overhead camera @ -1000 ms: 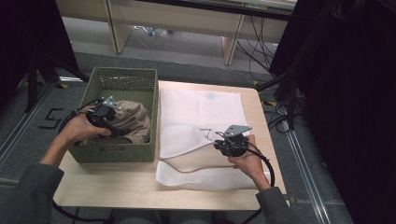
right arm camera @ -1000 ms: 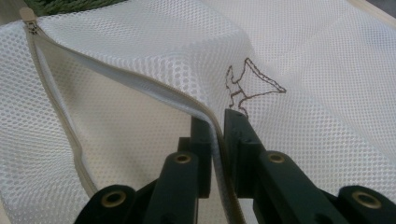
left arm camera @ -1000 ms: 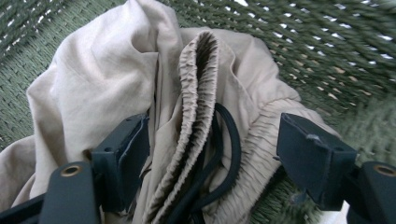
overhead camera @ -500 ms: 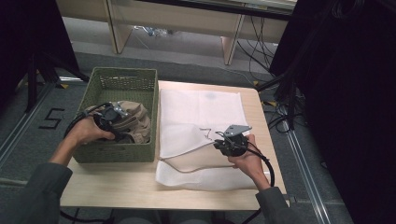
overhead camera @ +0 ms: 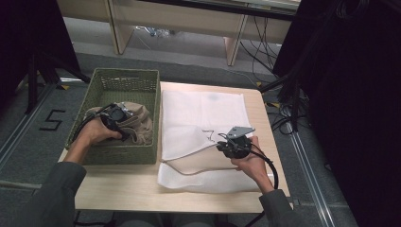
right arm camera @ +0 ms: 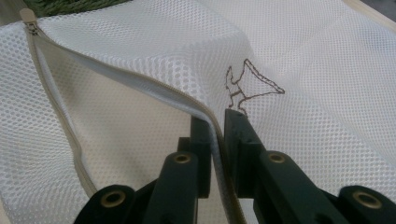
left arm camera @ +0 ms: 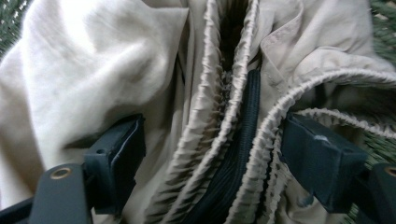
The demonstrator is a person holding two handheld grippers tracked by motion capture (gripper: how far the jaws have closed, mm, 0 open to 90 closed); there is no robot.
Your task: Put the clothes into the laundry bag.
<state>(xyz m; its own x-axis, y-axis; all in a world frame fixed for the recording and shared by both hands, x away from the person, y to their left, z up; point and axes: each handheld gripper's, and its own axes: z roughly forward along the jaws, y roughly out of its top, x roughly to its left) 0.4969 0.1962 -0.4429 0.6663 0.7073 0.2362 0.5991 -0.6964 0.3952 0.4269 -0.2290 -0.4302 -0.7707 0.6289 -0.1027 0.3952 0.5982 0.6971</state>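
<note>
**Mesh bag held open beside basket of clothing**

High view: beige garment (overhead camera: 135,124) lies in green basket (overhead camera: 113,85) on table (overhead camera: 142,189).
Left gripper view: left gripper (left arm camera: 212,158) — jaws wide, straddling the garment's gathered waistband, apparently to grasp it.
Right gripper view: right gripper (right arm camera: 218,140) — jaws pinching mesh bag (right arm camera: 303,60) at its zipper edge, lifting the mouth open.

A lab or recording studio: black curtains (overhead camera: 359,94) hang around a small wooden surface (overhead camera: 142,189), loose cables (overhead camera: 283,113) trail over grey carpet (overhead camera: 198,66), and a taped number (overhead camera: 51,120) marks the floor.
</note>
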